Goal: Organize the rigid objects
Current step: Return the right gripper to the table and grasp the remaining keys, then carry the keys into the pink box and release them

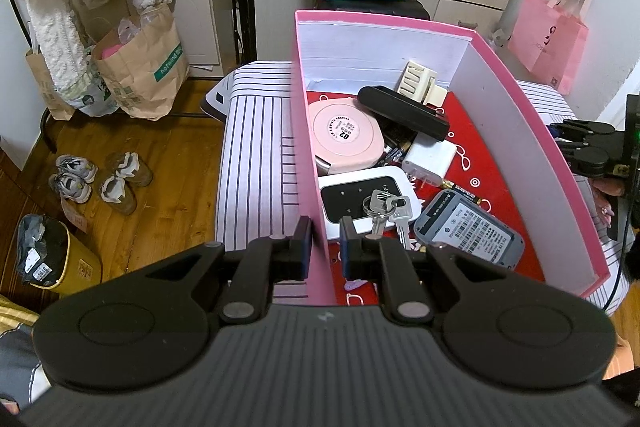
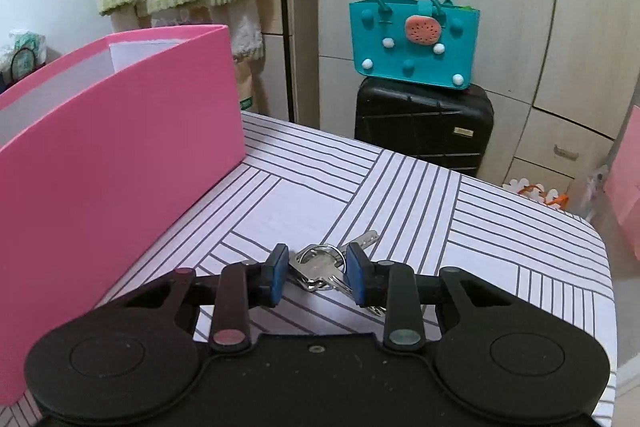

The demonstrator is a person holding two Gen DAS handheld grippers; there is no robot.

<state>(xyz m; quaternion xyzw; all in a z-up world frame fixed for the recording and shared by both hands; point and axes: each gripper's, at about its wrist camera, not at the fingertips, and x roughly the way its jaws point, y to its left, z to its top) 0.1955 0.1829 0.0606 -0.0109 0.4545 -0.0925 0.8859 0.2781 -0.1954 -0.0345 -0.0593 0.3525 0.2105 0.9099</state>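
A pink box (image 1: 308, 147) stands on the striped tabletop (image 2: 440, 195). My left gripper (image 1: 325, 247) is shut on its near left wall, one finger outside and one inside. In the box lie a round pink case (image 1: 346, 135), a black case (image 1: 404, 111), a white charger (image 1: 430, 159), a bunch of keys (image 1: 384, 207) on a white device (image 1: 360, 203), and a grey labelled device (image 1: 468, 231). A second bunch of keys (image 2: 316, 267) lies flat on the tabletop right of the box (image 2: 120, 155). My right gripper (image 2: 318, 267) straddles it, pads close on both sides, no clear squeeze.
A teal felt bag (image 2: 412, 43) sits on a black suitcase (image 2: 424, 127) behind the table. The table's rounded right corner (image 2: 600, 247) is near. Pink bag (image 1: 548, 43) at right; paper bags (image 1: 140, 75), shoes (image 1: 100, 179) and a bin (image 1: 60, 259) on the floor at left.
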